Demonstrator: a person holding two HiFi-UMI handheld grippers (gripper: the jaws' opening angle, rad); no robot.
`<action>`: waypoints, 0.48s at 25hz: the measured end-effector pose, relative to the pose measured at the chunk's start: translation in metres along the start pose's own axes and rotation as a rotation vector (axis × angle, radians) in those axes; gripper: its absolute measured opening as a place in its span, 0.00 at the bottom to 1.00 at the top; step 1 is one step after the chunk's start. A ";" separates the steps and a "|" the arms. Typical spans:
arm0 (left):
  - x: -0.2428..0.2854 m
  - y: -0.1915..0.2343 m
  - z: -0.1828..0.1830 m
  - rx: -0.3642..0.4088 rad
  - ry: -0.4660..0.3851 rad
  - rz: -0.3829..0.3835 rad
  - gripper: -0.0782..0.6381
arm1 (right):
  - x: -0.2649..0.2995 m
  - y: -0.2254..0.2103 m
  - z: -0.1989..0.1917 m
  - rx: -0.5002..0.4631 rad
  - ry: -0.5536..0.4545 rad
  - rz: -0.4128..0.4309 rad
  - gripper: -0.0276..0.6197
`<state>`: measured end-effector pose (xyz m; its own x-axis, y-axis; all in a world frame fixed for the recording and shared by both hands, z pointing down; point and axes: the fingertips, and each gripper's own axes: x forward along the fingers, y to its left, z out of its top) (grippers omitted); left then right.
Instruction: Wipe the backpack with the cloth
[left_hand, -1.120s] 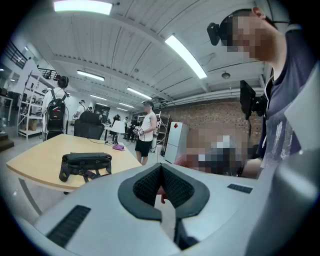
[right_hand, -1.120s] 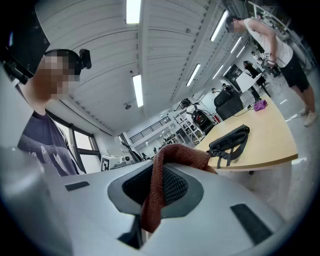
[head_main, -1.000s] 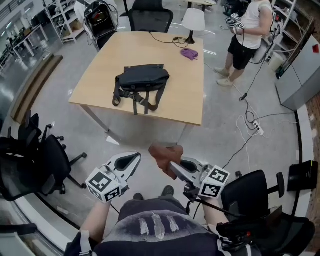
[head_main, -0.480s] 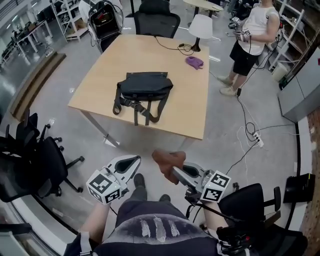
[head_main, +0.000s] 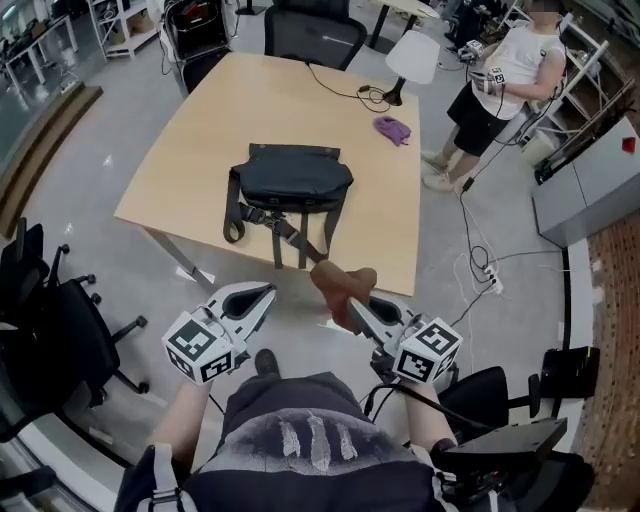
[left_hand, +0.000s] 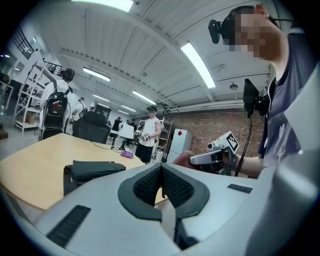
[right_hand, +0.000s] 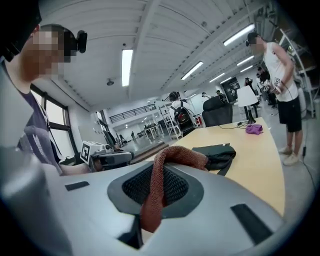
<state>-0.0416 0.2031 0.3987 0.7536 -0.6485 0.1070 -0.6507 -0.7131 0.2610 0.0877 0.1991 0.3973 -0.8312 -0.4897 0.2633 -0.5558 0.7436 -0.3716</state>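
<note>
Table (head_main: 200, 150) nearer — backpack (head_main: 292, 180), purple rag (head_main: 392, 128), lamp (head_main: 413, 58) atop

The backpack (head_main: 292, 178) is of matt black woven fabric. The table (head_main: 200, 130) has a smooth top of pale wood. The cloth (head_main: 340, 285) looks rough and knitted. The right gripper (head_main: 352, 306) has a smooth grey plastic shell and black meshed pads (right_hand: 175, 187).

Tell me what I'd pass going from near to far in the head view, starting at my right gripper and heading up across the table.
Right gripper → brown cloth pinched in its jaws → black backpack on the table → purple rag → white lamp at the table's far edge.
</note>
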 end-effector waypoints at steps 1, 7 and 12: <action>-0.002 0.013 -0.001 -0.013 0.006 -0.004 0.12 | 0.010 -0.003 0.005 -0.012 0.008 -0.016 0.09; 0.003 0.070 -0.004 -0.064 0.019 0.004 0.12 | 0.048 -0.039 0.015 0.016 0.036 -0.102 0.09; 0.031 0.106 -0.003 -0.074 0.049 0.022 0.12 | 0.066 -0.112 0.023 0.074 0.052 -0.201 0.09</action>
<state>-0.0866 0.1078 0.4325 0.7443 -0.6483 0.1601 -0.6596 -0.6763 0.3280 0.0947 0.0726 0.4356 -0.7026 -0.5994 0.3835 -0.7115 0.5968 -0.3708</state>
